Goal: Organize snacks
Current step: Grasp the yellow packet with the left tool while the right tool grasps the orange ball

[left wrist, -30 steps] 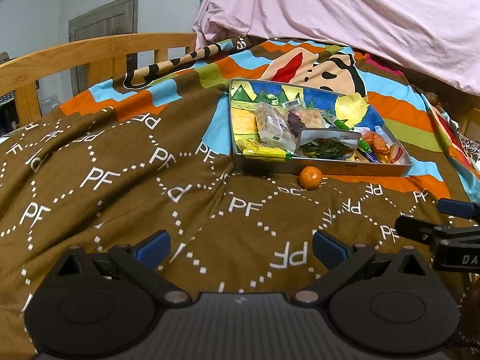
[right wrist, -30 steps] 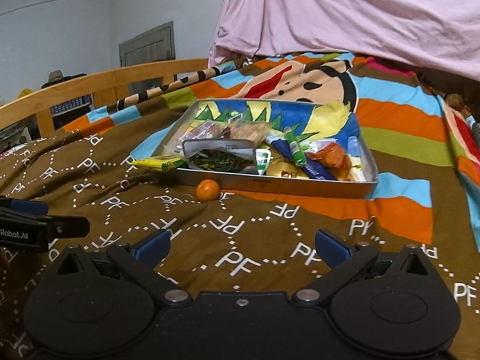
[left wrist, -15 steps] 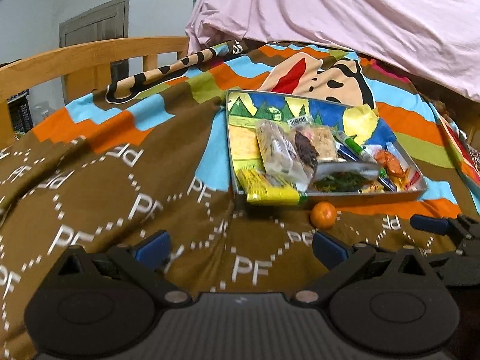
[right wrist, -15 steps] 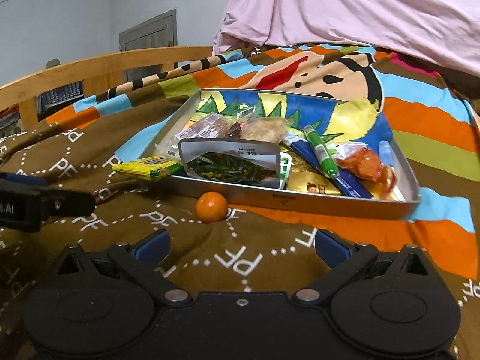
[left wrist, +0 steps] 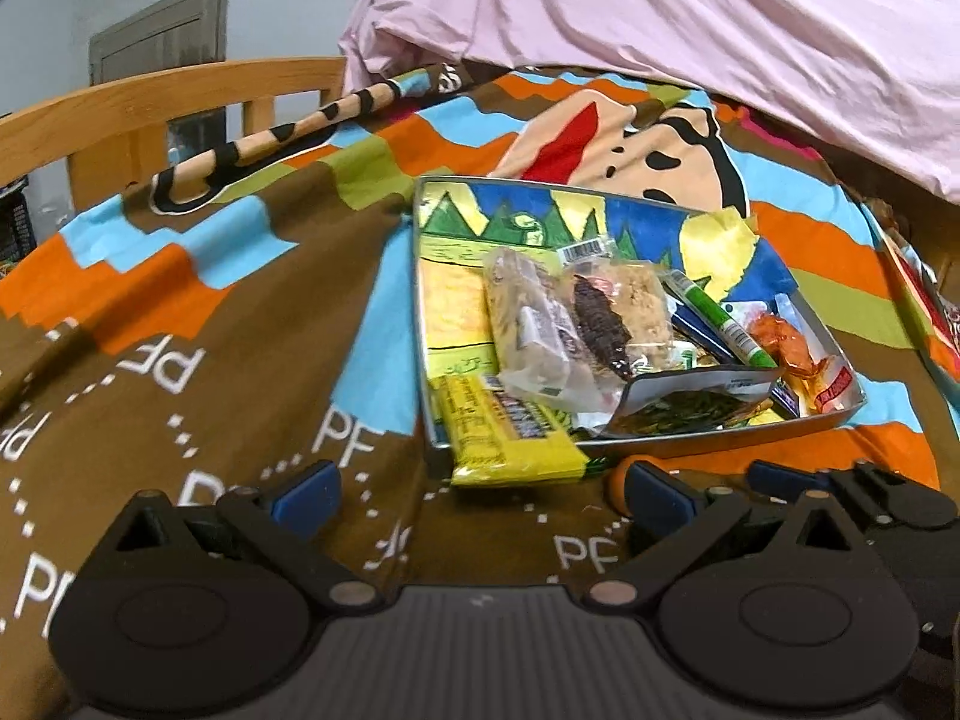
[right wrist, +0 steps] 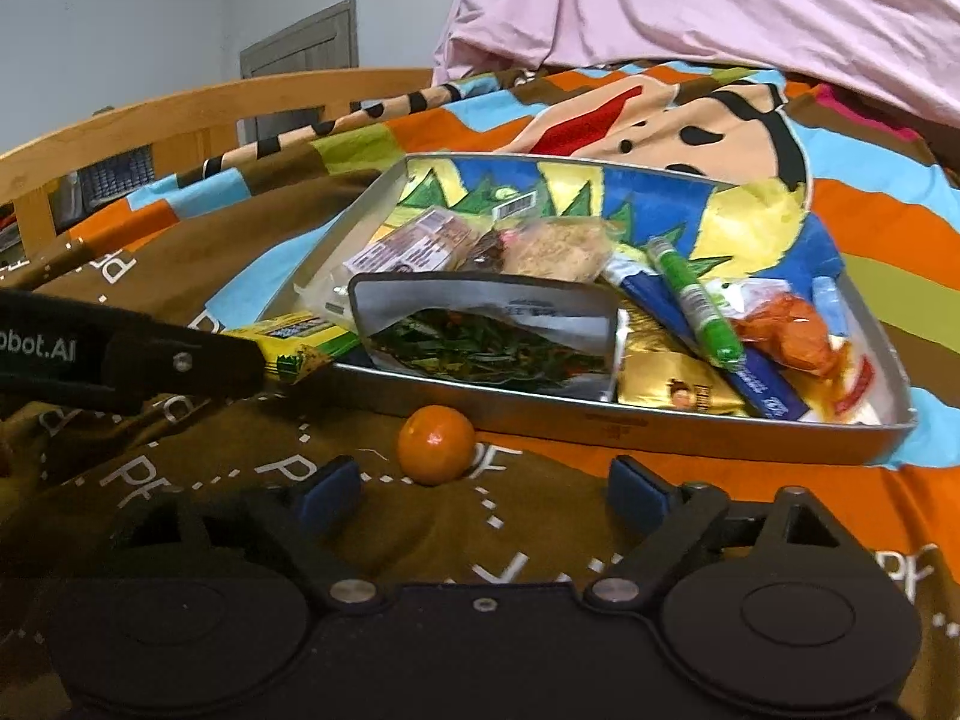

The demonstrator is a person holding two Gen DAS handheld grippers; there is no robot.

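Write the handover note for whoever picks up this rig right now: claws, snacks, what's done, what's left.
Left claw: open, empty, low over the blanket, pointed at the yellow bar.
Right claw: open, empty, just short of the small orange.
Tray holds most snacks.
Yellow bar overhangs the tray's near left corner; the orange lies on the blanket in front of the tray.
Done: nothing grasped yet.
Left: likely put the bar and orange fully into the tray.

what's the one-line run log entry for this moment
phase: approach | left claw: open, at yellow bar overhanging tray | right claw: open, before orange on blanket
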